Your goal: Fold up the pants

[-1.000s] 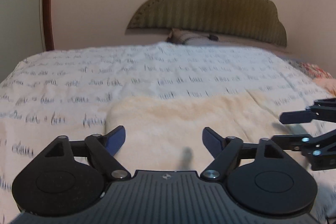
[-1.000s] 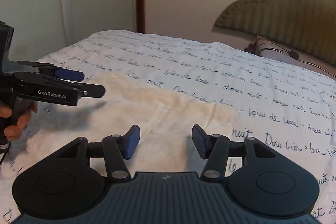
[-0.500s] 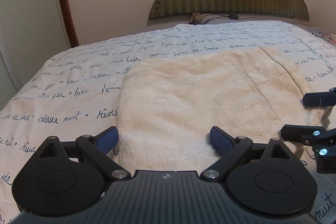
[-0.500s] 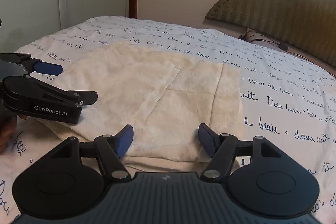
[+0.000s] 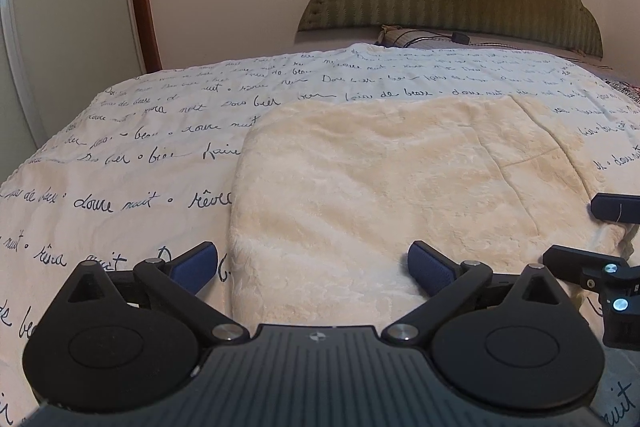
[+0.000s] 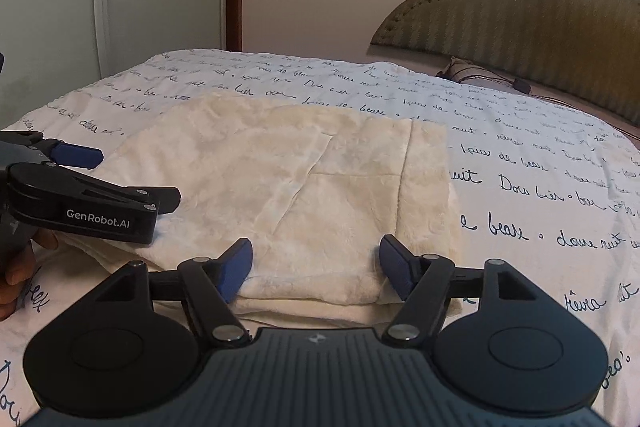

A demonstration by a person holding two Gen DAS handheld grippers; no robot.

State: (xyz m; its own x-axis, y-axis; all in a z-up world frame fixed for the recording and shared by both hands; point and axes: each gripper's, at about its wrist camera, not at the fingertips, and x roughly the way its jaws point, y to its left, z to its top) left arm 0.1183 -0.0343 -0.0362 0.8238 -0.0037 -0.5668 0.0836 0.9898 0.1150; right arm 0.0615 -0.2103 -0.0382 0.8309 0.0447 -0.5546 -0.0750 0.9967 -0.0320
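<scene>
While the bed (image 5: 168, 131) carries the load under its script-printed cover, I keep the cream fleece pants (image 5: 400, 187) lying flat and folded near its foot, close enough for both tools. My left gripper (image 5: 312, 267) hangs over their near left corner, jaws opening to full width, nothing between the pads. My right gripper (image 6: 316, 267) straddles the near edge, parted, gripping nothing.

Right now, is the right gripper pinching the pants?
Apart. The right wrist view shows the right gripper jaws spread, with clear gaps between both pads and the folded pants lying on the bedspread.
</scene>
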